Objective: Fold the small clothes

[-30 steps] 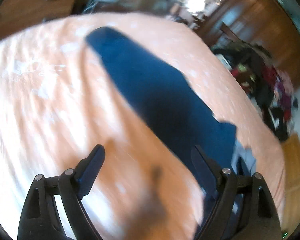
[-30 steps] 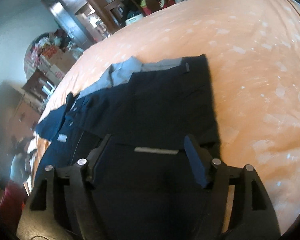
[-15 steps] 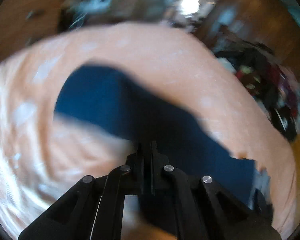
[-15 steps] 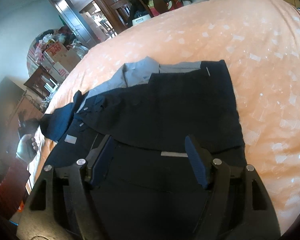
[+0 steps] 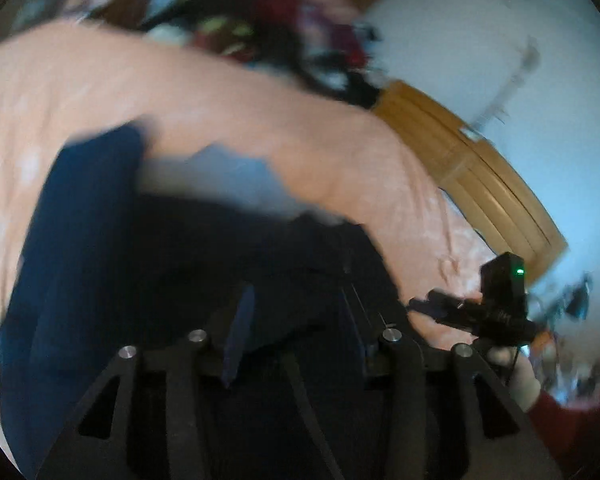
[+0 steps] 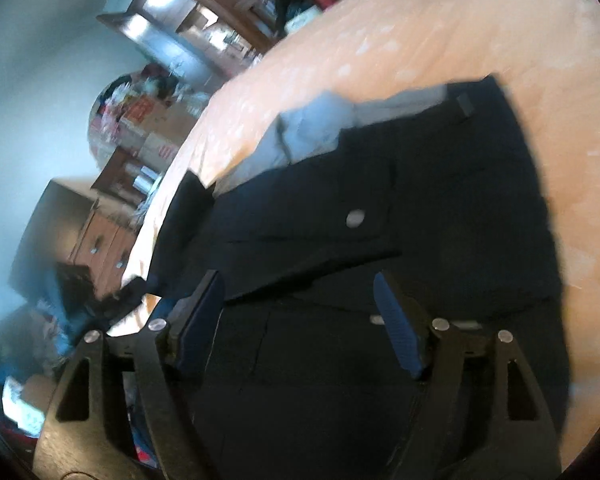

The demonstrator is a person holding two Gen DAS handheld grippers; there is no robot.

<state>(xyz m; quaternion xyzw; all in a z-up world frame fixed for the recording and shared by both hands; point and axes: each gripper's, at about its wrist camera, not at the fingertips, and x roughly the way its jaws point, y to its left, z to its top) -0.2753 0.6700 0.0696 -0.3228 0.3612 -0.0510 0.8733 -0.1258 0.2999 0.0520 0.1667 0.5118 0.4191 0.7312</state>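
We see the dark navy garment [image 6: 440, 208] lying partly folded on the bed w/ the orange bedspread [image 6: 480, 20], a grey lining [image 6: 316, 124] showing at its far edge. Left hand-held gripper [image 5: 296, 336] hangs over the cloth, jaws apart, nothing btwn them; right hand-held gripper [image 6: 300, 320] likewise spread wide above the fabric. In the left view, the right hand-held gripper sits just beside the garment's edge, pic blurred.

We note pale blue walls [image 6: 32, 92], a dark wooden doorway [image 6: 204, 8] with bright light beyond, a wooden dresser [image 6: 100, 240], stacked cardboard boxes [image 6: 156, 128], a light wood headboard [image 5: 480, 184], and an orange bedspread [image 6: 460, 20] underfoot of everything.
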